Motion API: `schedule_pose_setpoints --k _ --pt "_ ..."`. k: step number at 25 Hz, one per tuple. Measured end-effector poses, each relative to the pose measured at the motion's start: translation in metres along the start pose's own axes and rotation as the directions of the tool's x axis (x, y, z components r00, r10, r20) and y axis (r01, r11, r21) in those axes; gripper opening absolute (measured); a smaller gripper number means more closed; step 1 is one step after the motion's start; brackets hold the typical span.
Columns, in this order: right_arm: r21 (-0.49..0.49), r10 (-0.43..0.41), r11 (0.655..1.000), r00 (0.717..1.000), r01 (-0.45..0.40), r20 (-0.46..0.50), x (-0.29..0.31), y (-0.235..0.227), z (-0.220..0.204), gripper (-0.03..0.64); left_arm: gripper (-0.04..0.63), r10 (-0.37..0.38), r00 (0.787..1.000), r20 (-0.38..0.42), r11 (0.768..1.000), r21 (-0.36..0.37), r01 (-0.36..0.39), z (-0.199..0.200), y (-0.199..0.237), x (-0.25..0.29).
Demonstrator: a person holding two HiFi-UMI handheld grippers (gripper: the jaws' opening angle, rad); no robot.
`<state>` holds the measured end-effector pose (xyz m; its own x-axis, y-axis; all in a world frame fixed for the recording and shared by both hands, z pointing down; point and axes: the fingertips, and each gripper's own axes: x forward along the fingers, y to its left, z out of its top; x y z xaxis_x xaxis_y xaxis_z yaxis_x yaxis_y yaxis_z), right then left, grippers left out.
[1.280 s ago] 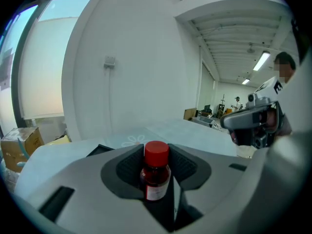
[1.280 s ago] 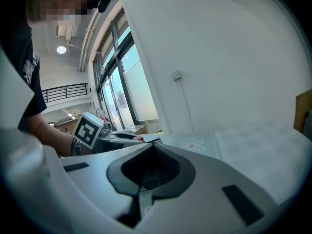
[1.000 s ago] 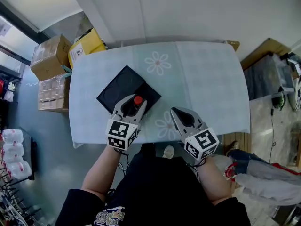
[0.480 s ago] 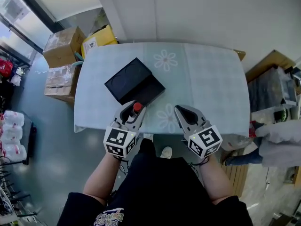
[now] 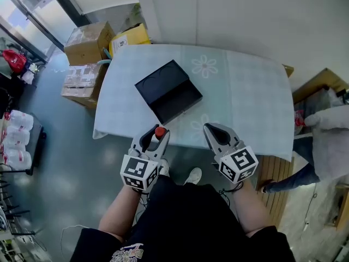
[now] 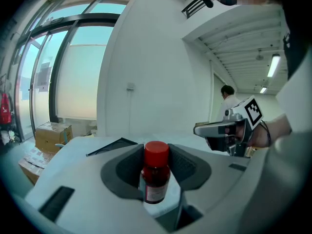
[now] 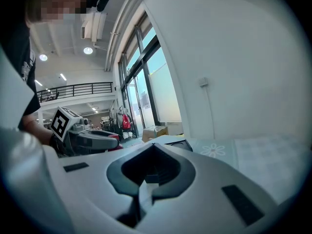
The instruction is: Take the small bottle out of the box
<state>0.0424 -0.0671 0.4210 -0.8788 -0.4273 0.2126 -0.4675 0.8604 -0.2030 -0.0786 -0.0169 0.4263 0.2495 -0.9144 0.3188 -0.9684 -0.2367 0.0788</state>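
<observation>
A: Counting bottles?
B: One small red-capped bottle; left gripper is clamping it, clear of the one open black box, at its 6 o'clock.
A: Second gripper?
B: Right gripper is sitting at 3 o'clock, jaws together, empty.

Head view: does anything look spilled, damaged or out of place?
Nothing stands out. The black box lies open, skewed to the table edges; the small bottle is upright and capped in the left gripper. No spill shows.

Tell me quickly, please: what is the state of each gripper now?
Left gripper: closed on the small bottle.
Right gripper: closed, holding nothing.
</observation>
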Motion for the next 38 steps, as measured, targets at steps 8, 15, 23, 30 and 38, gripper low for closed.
schedule_pose_setpoints --k 8,15,23,30,38 --pt "0.009 0.001 1.000 1.000 -0.001 -0.002 0.024 0.038 -0.006 0.023 0.169 -0.010 1.000 0.015 1.000 0.000 0.010 -0.003 0.023 -0.035" --pt "0.018 -0.045 0.999 0.999 0.045 0.002 0.040 0.071 -0.007 0.023 0.169 -0.060 0.998 0.022 0.998 0.006 0.060 -0.005 0.045 -0.061" --pt "0.021 -0.112 0.993 0.994 0.112 -0.001 0.051 0.098 -0.013 0.023 0.169 -0.130 0.991 0.026 0.991 0.009 0.130 -0.014 0.065 -0.076" --pt "0.027 -0.151 0.988 0.988 0.151 -0.012 0.055 0.121 -0.020 0.023 0.169 -0.182 0.983 0.025 0.983 0.015 0.182 -0.017 0.076 -0.086" --pt "0.026 -0.175 0.984 0.985 0.175 -0.009 0.053 0.135 -0.025 0.023 0.169 -0.212 0.977 0.025 0.977 0.028 0.212 -0.019 0.078 -0.095"
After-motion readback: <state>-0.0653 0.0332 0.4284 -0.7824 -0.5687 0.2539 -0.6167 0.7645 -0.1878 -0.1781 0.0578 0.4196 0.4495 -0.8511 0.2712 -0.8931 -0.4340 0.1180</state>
